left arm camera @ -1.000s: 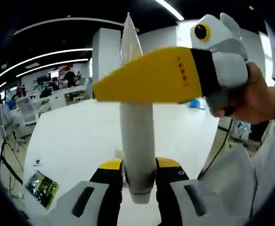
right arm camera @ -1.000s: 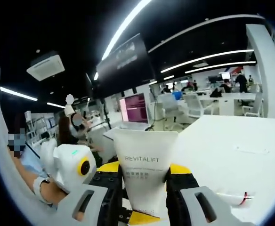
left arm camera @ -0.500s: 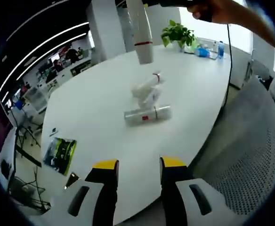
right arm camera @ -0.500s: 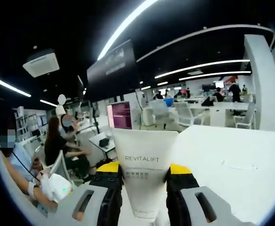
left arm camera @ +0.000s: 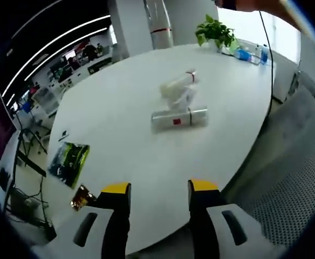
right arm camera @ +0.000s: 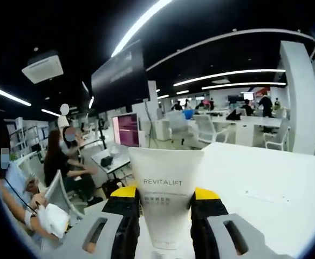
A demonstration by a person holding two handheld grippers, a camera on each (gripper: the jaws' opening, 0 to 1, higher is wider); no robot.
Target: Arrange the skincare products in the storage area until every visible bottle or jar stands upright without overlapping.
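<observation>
One white tube (right arm camera: 166,194) clamped in right tongs (right arm camera: 166,198) | left tongs (left arm camera: 158,190) empty

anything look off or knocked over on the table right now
Yes. On the round white table, a silver tube with a red label lies on its side, and pale white tubes are heaped touching behind it, none upright. The right gripper grips a white REVITALIFT tube.

- A potted plant (left arm camera: 216,33) stood at the table's (left arm camera: 120,124) far edge.
- A green booklet (left arm camera: 68,163) lay near its left edge.
- A pink-lit screen (right arm camera: 126,129), perhaps a monitor, glowed behind.
</observation>
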